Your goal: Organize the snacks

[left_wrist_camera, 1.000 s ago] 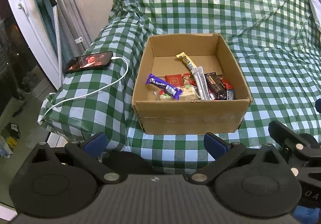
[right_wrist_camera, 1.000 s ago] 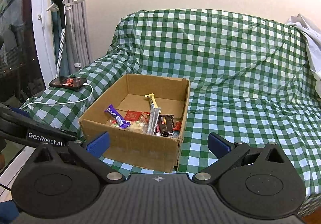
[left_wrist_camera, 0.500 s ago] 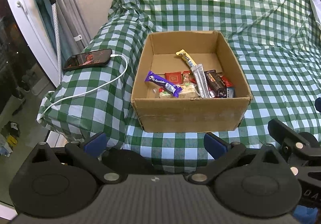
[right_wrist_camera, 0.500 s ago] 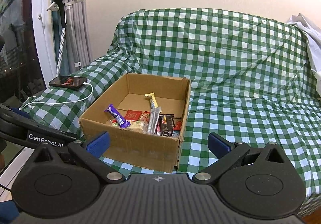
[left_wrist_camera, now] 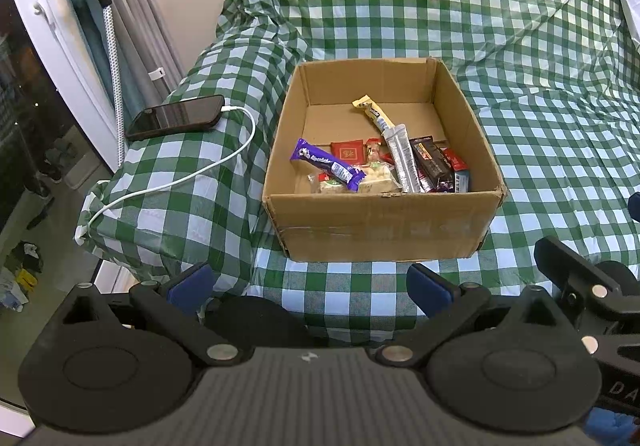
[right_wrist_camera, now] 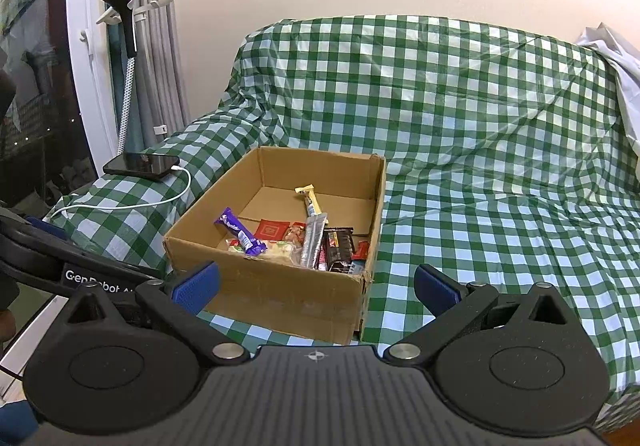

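Snacks [left_wrist_camera: 400, 174] partly hidden behind box wall [left_wrist_camera: 380, 222].

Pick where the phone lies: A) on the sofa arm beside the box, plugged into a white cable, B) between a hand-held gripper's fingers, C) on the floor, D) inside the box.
A: the phone lies flat on the covered sofa arm, outside the box, with the white cable plugged into its end.
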`<state>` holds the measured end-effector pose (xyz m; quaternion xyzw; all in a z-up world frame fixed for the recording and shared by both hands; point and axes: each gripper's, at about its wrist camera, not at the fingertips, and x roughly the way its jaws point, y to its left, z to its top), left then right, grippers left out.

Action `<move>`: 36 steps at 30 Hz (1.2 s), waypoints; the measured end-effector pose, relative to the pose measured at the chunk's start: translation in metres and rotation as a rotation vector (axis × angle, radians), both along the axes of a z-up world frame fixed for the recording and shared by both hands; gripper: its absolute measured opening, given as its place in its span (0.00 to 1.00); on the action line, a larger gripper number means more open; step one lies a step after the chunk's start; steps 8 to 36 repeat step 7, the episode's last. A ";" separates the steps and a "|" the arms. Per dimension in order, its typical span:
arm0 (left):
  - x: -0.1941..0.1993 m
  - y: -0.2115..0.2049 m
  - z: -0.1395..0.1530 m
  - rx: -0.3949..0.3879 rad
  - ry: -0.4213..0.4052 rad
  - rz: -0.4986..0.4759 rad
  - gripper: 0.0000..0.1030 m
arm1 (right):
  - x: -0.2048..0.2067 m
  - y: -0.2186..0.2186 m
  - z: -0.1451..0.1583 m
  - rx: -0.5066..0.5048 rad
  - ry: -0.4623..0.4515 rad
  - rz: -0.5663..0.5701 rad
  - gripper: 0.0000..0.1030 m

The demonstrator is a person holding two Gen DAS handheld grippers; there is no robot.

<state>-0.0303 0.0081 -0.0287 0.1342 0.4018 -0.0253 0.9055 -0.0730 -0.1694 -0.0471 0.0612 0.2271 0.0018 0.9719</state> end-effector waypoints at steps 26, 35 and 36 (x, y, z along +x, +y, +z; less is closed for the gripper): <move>0.004 0.001 -0.003 0.007 0.000 0.002 1.00 | 0.006 -0.002 -0.001 0.017 0.003 -0.005 0.99; 0.004 0.001 -0.003 0.007 0.000 0.002 1.00 | 0.006 -0.002 -0.001 0.017 0.003 -0.005 0.99; 0.004 0.001 -0.003 0.007 0.000 0.002 1.00 | 0.006 -0.002 -0.001 0.017 0.003 -0.005 0.99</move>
